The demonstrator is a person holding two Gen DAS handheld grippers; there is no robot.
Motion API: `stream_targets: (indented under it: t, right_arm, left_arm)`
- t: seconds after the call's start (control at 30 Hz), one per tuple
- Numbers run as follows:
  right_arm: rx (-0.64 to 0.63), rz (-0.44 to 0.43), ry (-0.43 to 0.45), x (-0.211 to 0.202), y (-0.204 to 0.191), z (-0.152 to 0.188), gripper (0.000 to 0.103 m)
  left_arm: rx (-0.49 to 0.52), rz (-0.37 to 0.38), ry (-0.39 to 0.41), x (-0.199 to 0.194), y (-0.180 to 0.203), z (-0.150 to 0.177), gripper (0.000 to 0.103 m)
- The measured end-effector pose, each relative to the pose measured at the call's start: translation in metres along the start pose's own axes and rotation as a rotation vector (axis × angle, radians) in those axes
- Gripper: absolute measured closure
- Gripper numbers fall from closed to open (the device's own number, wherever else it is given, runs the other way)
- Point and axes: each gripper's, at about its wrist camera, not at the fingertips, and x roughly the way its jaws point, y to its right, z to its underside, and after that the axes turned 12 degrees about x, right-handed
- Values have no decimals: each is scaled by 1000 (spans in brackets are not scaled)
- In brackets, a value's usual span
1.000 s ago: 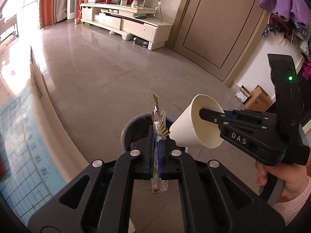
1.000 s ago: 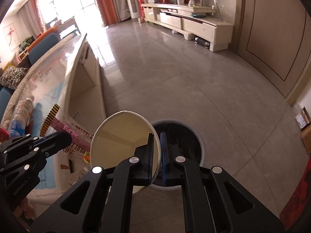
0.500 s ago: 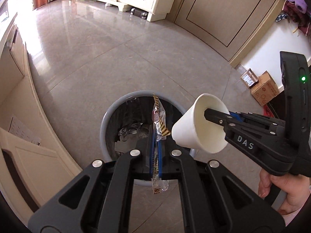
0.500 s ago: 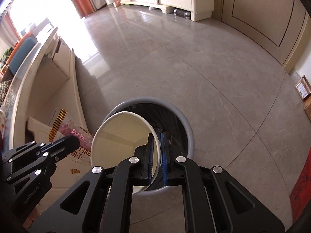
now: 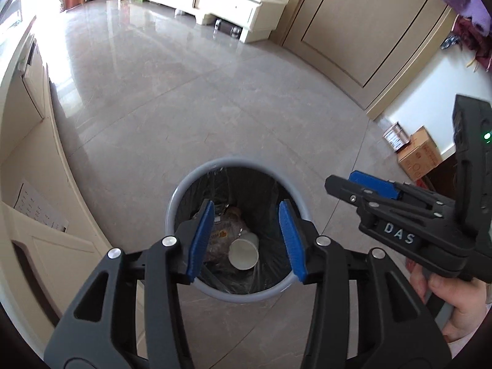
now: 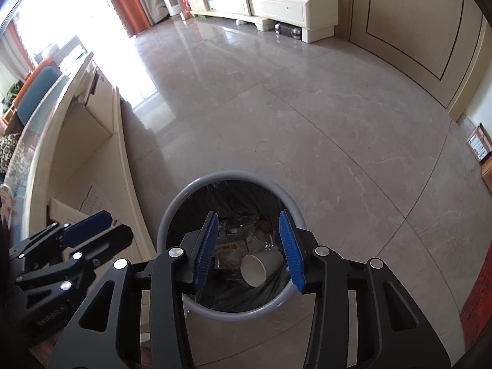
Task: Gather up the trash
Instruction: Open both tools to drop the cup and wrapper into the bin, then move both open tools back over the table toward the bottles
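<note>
Left wrist view: left gripper (image 5: 246, 240) over one grey bin (image 5: 233, 295), fingers opening, nothing between them; one paper cup (image 5: 243, 253) and wrappers (image 5: 221, 233) lying inside.

Right wrist view: right gripper (image 6: 250, 250) above same bin (image 6: 236, 312), fingers opening, empty; one cup (image 6: 256, 267) on its side among wrappers (image 6: 227, 250).
</note>
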Motion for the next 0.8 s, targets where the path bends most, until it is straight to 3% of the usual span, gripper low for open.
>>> stream_targets:
  t: [0.17, 0.2, 0.27, 0.33, 0.37, 0.43, 0.47, 0.63, 0.8]
  right_arm:
    - [-18, -20, 30, -26, -14, -8, 59]
    - [-25, -29, 40, -33, -18, -8, 56]
    - [-42, -53, 62, -48, -29, -11, 50]
    - [-72, -87, 74, -63, -46, -11, 47]
    - [-95, -102, 78, -71, -59, -10, 43]
    - [-152, -141, 87, -84, -87, -6, 42]
    - [-181, -155, 89, -90, -101, -3, 42]
    - [-318, -258, 79, -111, -193, 17, 38]
    - [-415, -340, 46, -120, -281, 39, 34]
  left_arm:
    - [9, -24, 48, -36, -2, -10, 60]
    - [-2, -25, 62, -46, -5, -10, 57]
    - [-14, -47, 104, -71, -10, -11, 41]
    - [-16, -76, 144, -99, -16, -10, 40]
    - [-20, -97, 152, -113, -21, -9, 35]
    - [-37, -159, 184, -145, -34, -5, 20]
    - [-46, -185, 206, -159, -40, -2, 17]
    - [-109, -356, 233, -233, -88, 22, 10]
    - [-254, -522, 212, -291, -150, 56, 9]
